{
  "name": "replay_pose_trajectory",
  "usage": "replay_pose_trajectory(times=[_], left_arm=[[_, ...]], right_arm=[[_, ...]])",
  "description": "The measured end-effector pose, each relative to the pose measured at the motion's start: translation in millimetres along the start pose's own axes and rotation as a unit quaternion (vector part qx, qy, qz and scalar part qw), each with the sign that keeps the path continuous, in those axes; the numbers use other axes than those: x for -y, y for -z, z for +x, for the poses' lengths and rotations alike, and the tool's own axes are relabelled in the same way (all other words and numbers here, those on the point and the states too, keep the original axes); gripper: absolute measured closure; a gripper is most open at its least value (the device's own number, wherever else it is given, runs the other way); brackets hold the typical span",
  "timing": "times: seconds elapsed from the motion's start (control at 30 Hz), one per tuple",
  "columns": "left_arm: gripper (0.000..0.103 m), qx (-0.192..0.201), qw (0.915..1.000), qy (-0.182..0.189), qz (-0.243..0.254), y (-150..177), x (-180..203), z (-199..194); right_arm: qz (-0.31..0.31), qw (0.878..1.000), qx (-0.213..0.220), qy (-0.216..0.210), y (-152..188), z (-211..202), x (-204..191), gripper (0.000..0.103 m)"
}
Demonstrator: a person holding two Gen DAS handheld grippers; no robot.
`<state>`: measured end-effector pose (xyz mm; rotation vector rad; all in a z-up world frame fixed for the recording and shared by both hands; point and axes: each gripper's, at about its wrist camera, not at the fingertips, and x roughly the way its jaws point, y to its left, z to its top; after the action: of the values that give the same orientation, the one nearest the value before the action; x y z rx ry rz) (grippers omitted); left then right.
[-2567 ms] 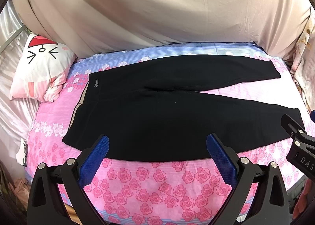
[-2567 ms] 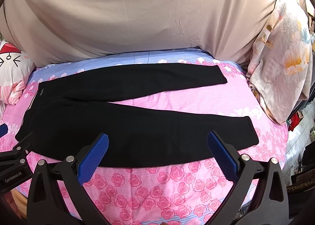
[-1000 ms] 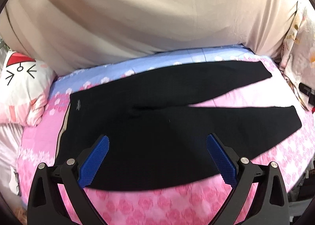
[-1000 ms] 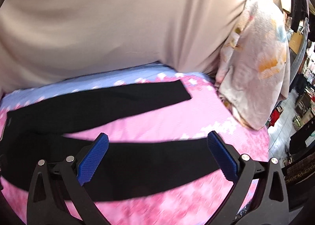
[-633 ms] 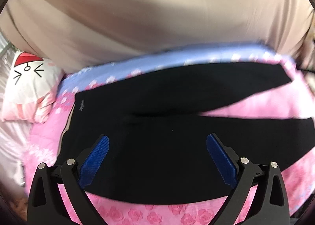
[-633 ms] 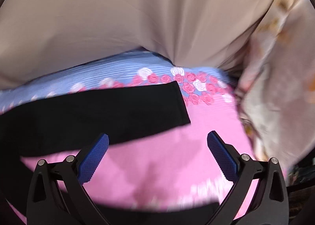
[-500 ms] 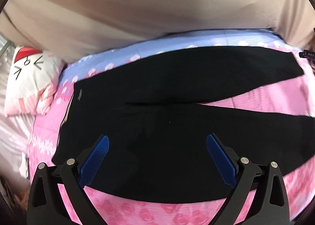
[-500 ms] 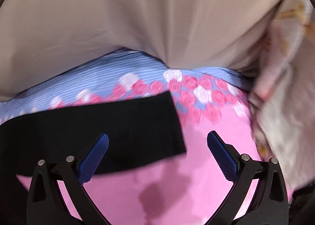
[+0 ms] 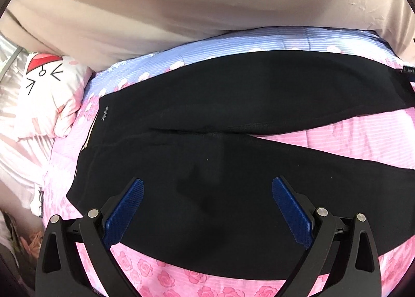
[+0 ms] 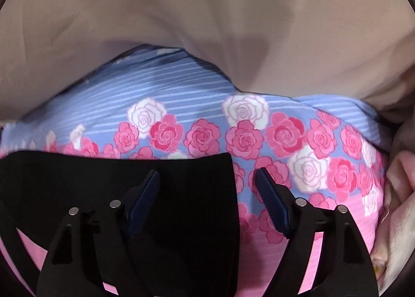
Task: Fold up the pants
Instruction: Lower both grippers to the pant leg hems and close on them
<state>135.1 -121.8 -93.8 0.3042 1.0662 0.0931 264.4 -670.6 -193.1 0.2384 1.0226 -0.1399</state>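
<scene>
Black knit fabric filled the near ground in both views: the pants (image 9: 233, 167) lay flat on the bed, over a pink rose-print bedsheet (image 9: 363, 138). The left tongs (image 9: 207, 206) hovered spread wide above the seat and upper thigh, gripping nothing. Beyond them the two legs forked apart toward the right, and the waistband, with a small pale logo, pointed left toward a cartoon-face pillow (image 9: 49, 94). The right tongs (image 10: 206, 193) straddled the cuff edge of the far leg (image 10: 155, 188); their jaws had just been closing, ribbed hem between them, pads apart from it. Past the cuff the sheet turned blue-striped, and a beige curtain (image 10: 207, 24) hung behind.
</scene>
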Motion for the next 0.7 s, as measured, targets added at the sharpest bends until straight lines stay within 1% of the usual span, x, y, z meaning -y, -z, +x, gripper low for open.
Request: replay_pose_trajectory(times=[0.07, 0.13, 0.17, 0.2, 0.23, 0.3, 0.33, 0.43, 0.5, 0.53, 0.57, 0.6, 0.63, 0.7], left_arm=[[0.005, -0.003, 1.0, -0.002, -0.007, -2.1, -3.8, 4.0], [0.005, -0.005, 0.9999, -0.003, -0.013, -5.4, -10.5, 10.1], [0.005, -0.005, 0.9998, -0.007, -0.015, -8.0, -15.3, 14.6], [0.005, -0.003, 0.9997, -0.014, -0.02, -11.6, -22.4, 19.9], [0.005, -0.003, 0.9996, -0.017, -0.025, -15.1, -30.1, 25.2], [0.005, -0.006, 0.9991, -0.015, -0.039, -25.0, -51.7, 39.5], [0.005, -0.008, 0.9986, -0.017, -0.05, -32.7, -68.2, 50.6], [0.005, -0.008, 0.9965, -0.037, -0.075, -56.9, -124.1, 88.4], [0.005, -0.017, 0.9951, -0.045, -0.086, -73.6, -164.5, 118.5], [0.005, -0.022, 0.9938, -0.057, -0.093, -83.9, -190.9, 138.0], [0.005, -0.027, 0.9933, -0.062, -0.094, -92.4, -211.7, 155.0], [0.005, -0.029, 0.9922, -0.08, -0.091, -101.0, -233.0, 171.8], [0.005, -0.026, 0.9921, -0.087, -0.086, -106.5, -245.6, 183.2], [0.005, -0.021, 0.9935, -0.091, -0.065, -118.4, -269.3, 208.2]], right_arm=[[-0.001, 1.0, 0.008, -0.001, 0.1, -0.1, -1.3, 0.028], [-0.007, 1.0, 0.018, -0.004, -0.1, -1.6, -2.6, 0.041], [-0.012, 1.0, 0.02, -0.014, 0.7, -3.2, -7.6, 0.057], [-0.012, 1.0, 0.018, -0.021, 0.1, -2.7, -10.8, 0.063], [-0.015, 1.0, 0.017, -0.021, -1.3, -3.1, -14.6, 0.073], [-0.021, 0.999, 0.015, -0.022, -1.3, -7.2, -25.8, 0.078], [-0.025, 0.999, 0.017, -0.017, -1.8, -8.5, -30.8, 0.081], [-0.015, 1.0, 0.023, -0.005, -0.6, -9.7, -39.2, 0.081], [-0.009, 1.0, 0.025, 0.005, 1.3, -10.5, -43.6, 0.081], [-0.01, 1.0, 0.024, 0.013, 2.0, -10.5, -46.8, 0.081], [-0.01, 0.999, 0.024, 0.02, 2.1, -10.2, -50.9, 0.081], [-0.008, 0.999, 0.023, 0.024, 2.2, -9.1, -55.5, 0.081], [-0.003, 0.999, 0.021, 0.03, 2.0, -8.3, -58.3, 0.081], [0.007, 0.999, 0.02, 0.037, 0.8, -7.0, -64.0, 0.081]])
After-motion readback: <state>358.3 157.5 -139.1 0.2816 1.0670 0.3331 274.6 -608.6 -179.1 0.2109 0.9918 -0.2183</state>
